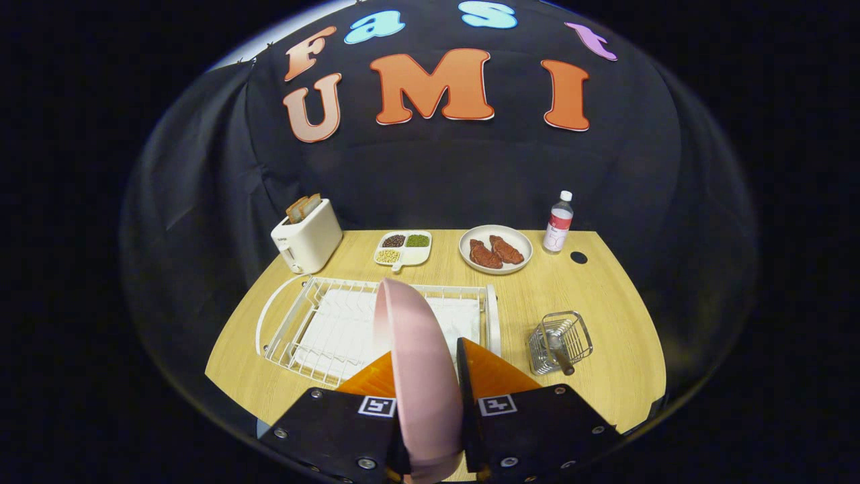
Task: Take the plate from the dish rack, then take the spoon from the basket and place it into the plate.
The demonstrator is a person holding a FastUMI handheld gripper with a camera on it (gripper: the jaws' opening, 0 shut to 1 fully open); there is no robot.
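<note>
A pink plate (416, 356) stands on edge between my two fingers, and my gripper (425, 366) is shut on it. The plate is held up above the white wire dish rack (322, 323), which lies just ahead of the fingers. To the right of the rack stands a small wire basket (560, 341) with a dark-handled spoon (559, 353) leaning in it. The plate hides the middle of the rack.
Beyond the rack stand a white toaster (308, 235) with bread, a divided dish of grains (403, 249), a white plate with two pieces of meat (496, 249) and a small bottle (558, 224). Bare wooden table (605, 296) lies around the basket.
</note>
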